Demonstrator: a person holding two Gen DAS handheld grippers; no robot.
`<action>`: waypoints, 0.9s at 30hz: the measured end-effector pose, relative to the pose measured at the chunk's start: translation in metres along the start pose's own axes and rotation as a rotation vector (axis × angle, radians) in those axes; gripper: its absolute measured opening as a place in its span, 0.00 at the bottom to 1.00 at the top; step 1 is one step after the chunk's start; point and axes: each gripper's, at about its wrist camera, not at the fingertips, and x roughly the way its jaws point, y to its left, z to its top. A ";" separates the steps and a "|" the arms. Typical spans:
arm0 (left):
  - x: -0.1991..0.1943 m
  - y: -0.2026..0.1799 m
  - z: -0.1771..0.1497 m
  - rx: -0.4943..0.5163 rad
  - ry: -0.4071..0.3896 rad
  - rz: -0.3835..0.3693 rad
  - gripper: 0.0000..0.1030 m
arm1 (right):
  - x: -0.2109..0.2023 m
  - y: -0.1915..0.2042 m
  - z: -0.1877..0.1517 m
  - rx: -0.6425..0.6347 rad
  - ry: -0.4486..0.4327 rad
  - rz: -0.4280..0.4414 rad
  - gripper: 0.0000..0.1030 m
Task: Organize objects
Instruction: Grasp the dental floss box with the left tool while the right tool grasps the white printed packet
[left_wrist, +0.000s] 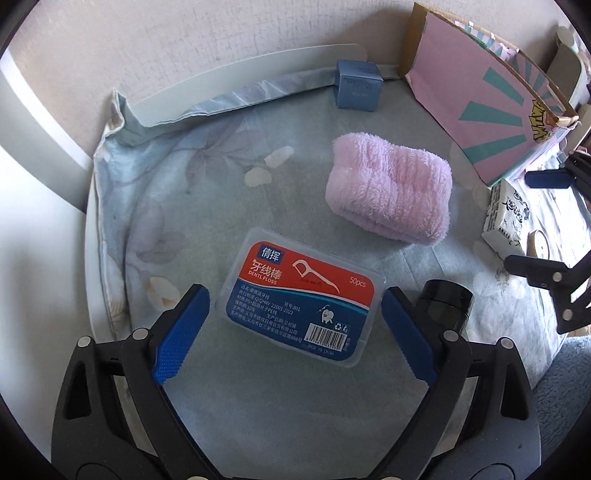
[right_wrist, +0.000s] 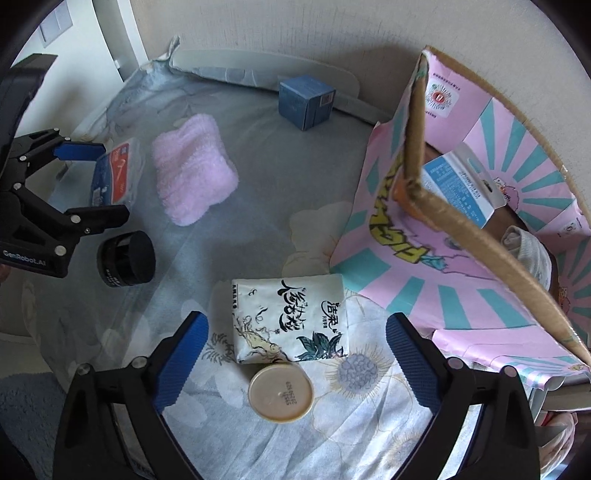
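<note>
Blue-padded jaws of the left gripper (left_wrist: 295, 317) are pointing steeply down over the dental floss box (left_wrist: 301, 295), standing wide with the box lying between the pads; the pads are not pressing on it. The box is lying flat on the floral cloth (left_wrist: 229, 406), label up. Just beside the right pad a black jar (left_wrist: 448, 301) is lying on its side. A folded pink towel (left_wrist: 391, 188) is sitting beyond the box, and a small blue carton (left_wrist: 357, 85) is standing near the far edge.

The right gripper (right_wrist: 293, 345) is likewise aiming steeply down, jaws spread wide, straddling a white tissue pack (right_wrist: 290, 317) without touching it. A round cream lid (right_wrist: 280, 391) is lying just below the pack, near its edge. To the right, a pink cardboard box (right_wrist: 480, 288) with teal rays is standing open; a blue-and-white packet and something white are lying inside, not identifiable.
</note>
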 end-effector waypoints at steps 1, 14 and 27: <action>0.001 0.000 0.000 0.002 0.002 -0.008 0.90 | 0.002 0.000 0.000 0.000 0.007 0.001 0.87; -0.002 0.000 0.001 0.054 -0.001 -0.027 0.84 | 0.013 -0.002 0.006 0.005 0.049 0.042 0.57; -0.029 -0.012 0.001 0.047 -0.059 -0.008 0.84 | -0.012 0.007 0.000 -0.011 -0.029 0.064 0.56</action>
